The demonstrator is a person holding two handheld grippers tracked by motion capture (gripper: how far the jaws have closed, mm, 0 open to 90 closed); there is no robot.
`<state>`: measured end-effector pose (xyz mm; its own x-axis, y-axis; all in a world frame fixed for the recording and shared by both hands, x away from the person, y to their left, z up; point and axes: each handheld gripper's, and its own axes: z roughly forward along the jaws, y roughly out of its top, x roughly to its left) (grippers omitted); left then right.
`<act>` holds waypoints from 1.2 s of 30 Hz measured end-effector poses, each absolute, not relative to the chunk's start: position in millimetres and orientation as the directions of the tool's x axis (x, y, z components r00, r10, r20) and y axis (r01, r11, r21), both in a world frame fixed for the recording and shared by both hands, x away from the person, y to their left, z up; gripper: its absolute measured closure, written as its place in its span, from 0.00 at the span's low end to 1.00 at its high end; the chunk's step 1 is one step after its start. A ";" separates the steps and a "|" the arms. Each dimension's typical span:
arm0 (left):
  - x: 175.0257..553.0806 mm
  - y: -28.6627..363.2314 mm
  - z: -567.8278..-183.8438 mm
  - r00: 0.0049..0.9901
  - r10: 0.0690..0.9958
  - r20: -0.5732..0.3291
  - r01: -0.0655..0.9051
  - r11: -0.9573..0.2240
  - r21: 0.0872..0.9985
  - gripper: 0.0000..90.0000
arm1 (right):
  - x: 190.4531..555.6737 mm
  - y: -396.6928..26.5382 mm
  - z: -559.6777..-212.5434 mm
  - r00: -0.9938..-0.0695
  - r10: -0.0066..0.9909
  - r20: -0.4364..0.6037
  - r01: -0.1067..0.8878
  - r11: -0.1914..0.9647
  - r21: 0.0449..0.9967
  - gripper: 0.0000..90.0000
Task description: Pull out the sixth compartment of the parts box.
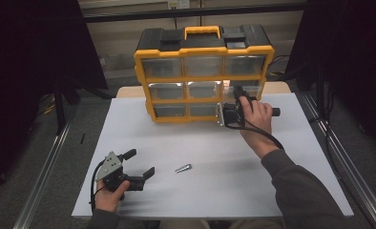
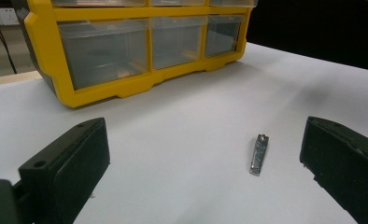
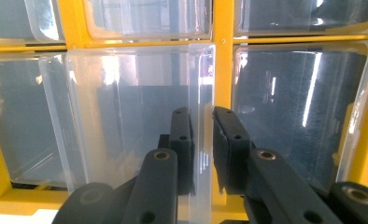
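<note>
Your right tongs (image 3: 201, 140), held level at the organizer (image 1: 203, 71), clamp a clear drawer's (image 3: 135, 116) edge; your left tongs (image 2: 205, 163) rest apart on the table (image 1: 214, 162).

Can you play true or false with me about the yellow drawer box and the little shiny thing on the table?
1. The right gripper is pinching the edge of a clear drawer. True.
2. The nail clipper is inside a drawer. False: it lies on the white table.
3. The left gripper is open and holds nothing. True.
4. The drawer box has a blue frame. False: the frame is yellow, with a black top.
5. The left gripper is touching the drawer box. False: it is near the table's front edge, far from the box.
</note>
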<state>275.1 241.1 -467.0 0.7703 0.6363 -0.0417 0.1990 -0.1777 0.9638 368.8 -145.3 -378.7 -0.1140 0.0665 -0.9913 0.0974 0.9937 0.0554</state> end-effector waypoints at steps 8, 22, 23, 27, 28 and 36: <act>275.1 241.4 -466.8 0.771 0.636 -0.038 0.198 -0.182 0.963 0.02 | 364.7 -145.3 -376.5 -0.127 0.066 -0.990 0.091 0.994 0.054 0.88; 273.3 239.0 -466.9 0.755 0.653 -0.064 0.205 -0.142 0.968 0.02 | 357.9 -146.7 -375.6 -0.129 0.070 -0.989 0.087 0.994 0.059 0.88; 274.0 239.2 -467.4 0.765 0.641 -0.072 0.205 -0.137 0.969 0.02 | 357.9 -146.7 -375.6 -0.129 0.070 -0.989 0.087 0.994 0.059 0.88; 273.0 239.6 -466.4 0.756 0.652 -0.055 0.196 -0.146 0.970 0.02 | 357.1 -146.3 -375.0 -0.133 0.070 -0.989 0.089 0.994 0.059 0.88; 273.0 239.6 -466.4 0.756 0.652 -0.055 0.196 -0.146 0.970 0.02 | 357.1 -146.3 -375.0 -0.133 0.070 -0.989 0.089 0.994 0.059 0.88; 273.0 241.7 -465.8 0.761 0.646 -0.048 0.185 -0.146 0.972 0.01 | 356.3 -147.2 -375.0 -0.136 0.067 -0.988 0.082 0.995 0.056 0.88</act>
<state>273.0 241.7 -465.8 0.7614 0.6465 -0.0480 0.1849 -0.1456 0.9719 356.3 -147.2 -375.0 -0.1356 0.0673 -0.9885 0.0823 0.9950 0.0565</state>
